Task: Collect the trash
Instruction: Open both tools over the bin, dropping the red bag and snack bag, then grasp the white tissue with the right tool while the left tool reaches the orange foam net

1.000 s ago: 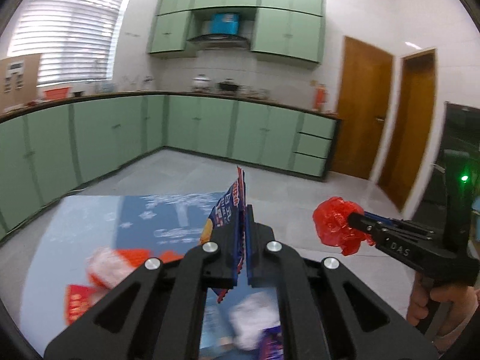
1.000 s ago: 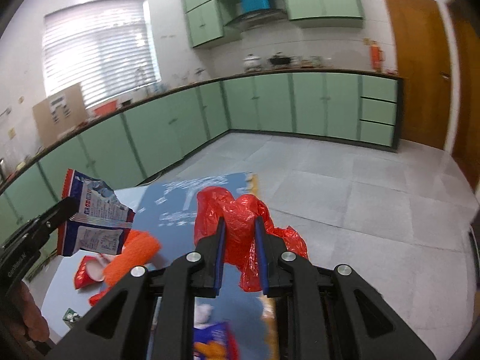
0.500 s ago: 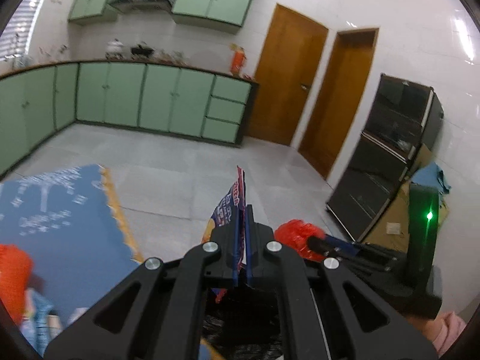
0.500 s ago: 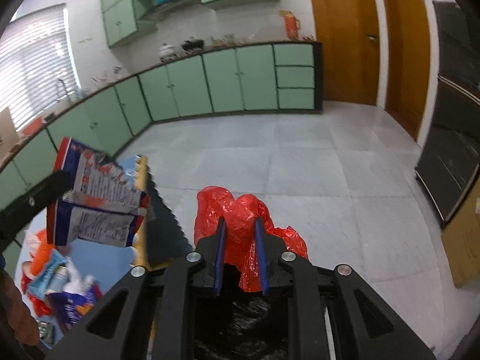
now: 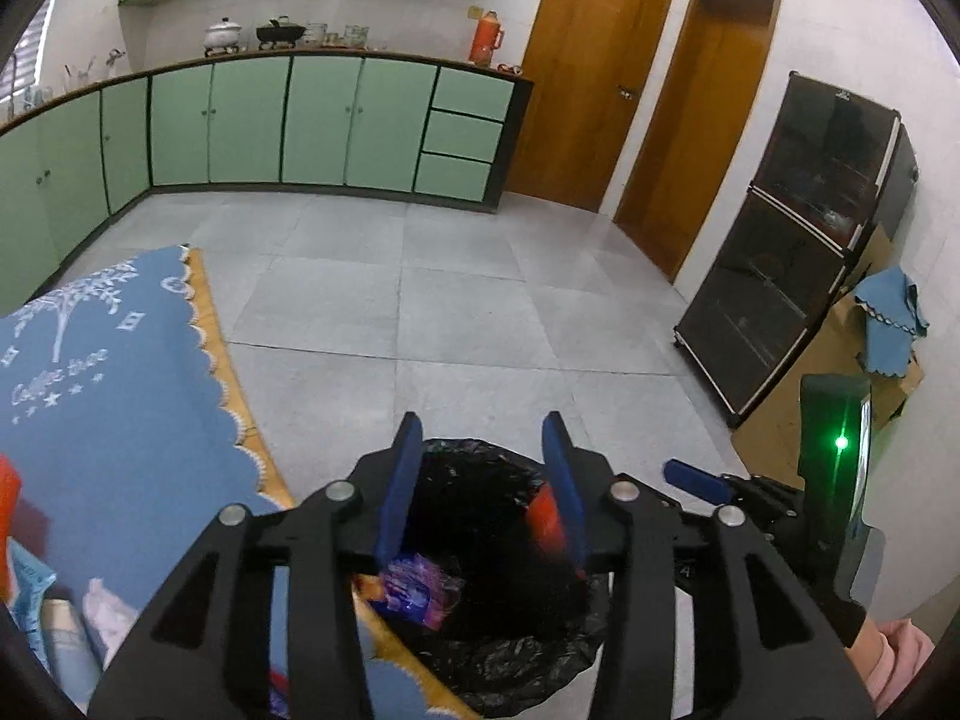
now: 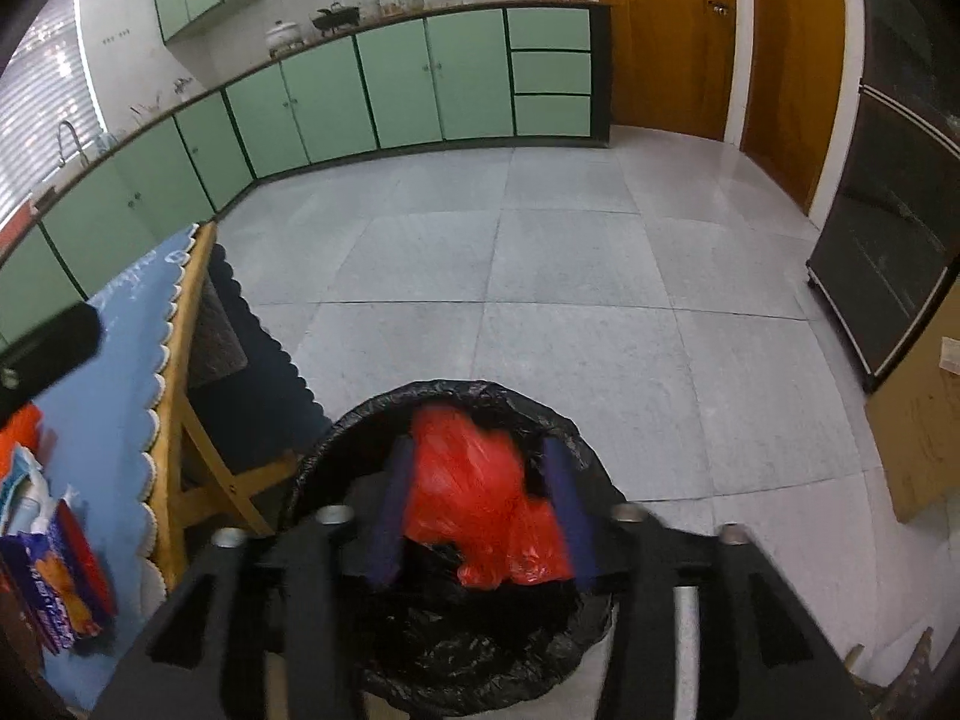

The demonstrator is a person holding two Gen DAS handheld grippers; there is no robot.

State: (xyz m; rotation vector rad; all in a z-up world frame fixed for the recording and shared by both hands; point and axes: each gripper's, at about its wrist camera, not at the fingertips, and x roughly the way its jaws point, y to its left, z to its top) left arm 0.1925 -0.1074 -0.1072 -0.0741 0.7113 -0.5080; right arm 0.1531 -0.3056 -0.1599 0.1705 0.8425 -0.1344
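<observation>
Below, both grippers have just been opening over the bin [image 6: 480, 648] — the right gripper [image 6: 480, 507], released, shows a red bag [image 6: 480, 498] loose between its fingers, while only the left gripper [image 5: 480, 492], released too, shows a snack wrapper [image 5: 414, 591] beneath it, the table [image 5: 108, 396] just left.

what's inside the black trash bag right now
In the black trash bag a red plastic bag is dropping between the right gripper's open fingers. The left wrist view shows a blue-purple snack wrapper falling in. The bottom is dark, partly hidden by both grippers.
</observation>
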